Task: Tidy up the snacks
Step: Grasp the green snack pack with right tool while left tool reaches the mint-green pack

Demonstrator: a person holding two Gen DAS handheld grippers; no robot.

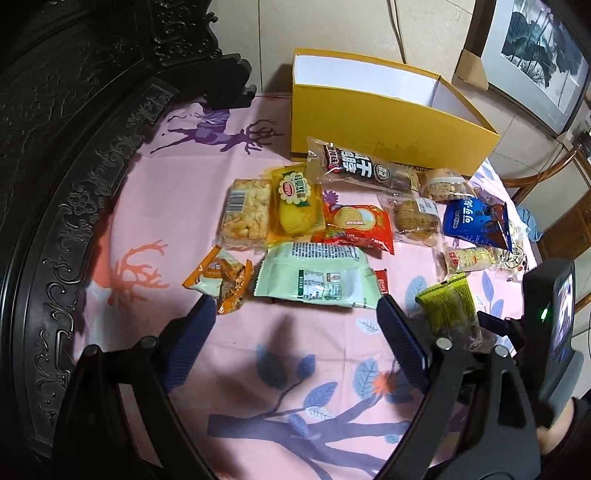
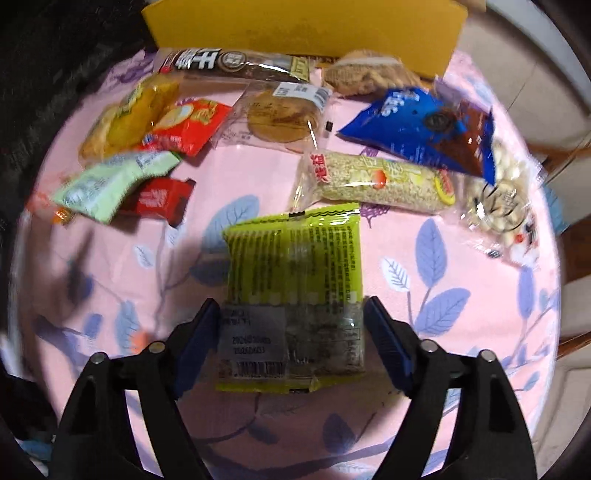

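A: How is the right gripper (image 2: 290,325) set?

B: Its two blue pads flank a lime-green snack packet (image 2: 291,295), one at each side edge near the barcode end, clamped on it. In the left wrist view that same packet (image 1: 448,306) stands tilted above the cloth, with the right gripper (image 1: 491,325) beneath it at the right edge of the picture.

A: And the left gripper (image 1: 295,332)?

B: Spread wide, nothing between the pads. It sits over a bare patch of the pink leaf-print tablecloth (image 1: 295,350), just short of a pale green pouch (image 1: 314,275) lying label-up.

A: Where are the other snacks?

B: Scattered on the cloth ahead of both tools: a rice crisp bar (image 1: 245,214), a yellow cake packet (image 1: 295,205), a red biscuit packet (image 1: 354,225), an orange wrapper (image 1: 218,278), a long dark bar (image 1: 365,166) against the yellow box (image 1: 388,122), and a blue pouch (image 1: 476,221).

A: What does one view give that the other lacks?

B: The left wrist view looks into the box's open top with its white inner walls, and shows carved dark furniture (image 1: 74,147) and a framed picture (image 1: 535,55). The right wrist view shows only the box's front wall (image 2: 303,26), but brings out a puffed-grain roll (image 2: 376,184) and a clear bag of pale nuts (image 2: 506,206) near the blue pouch (image 2: 424,129).
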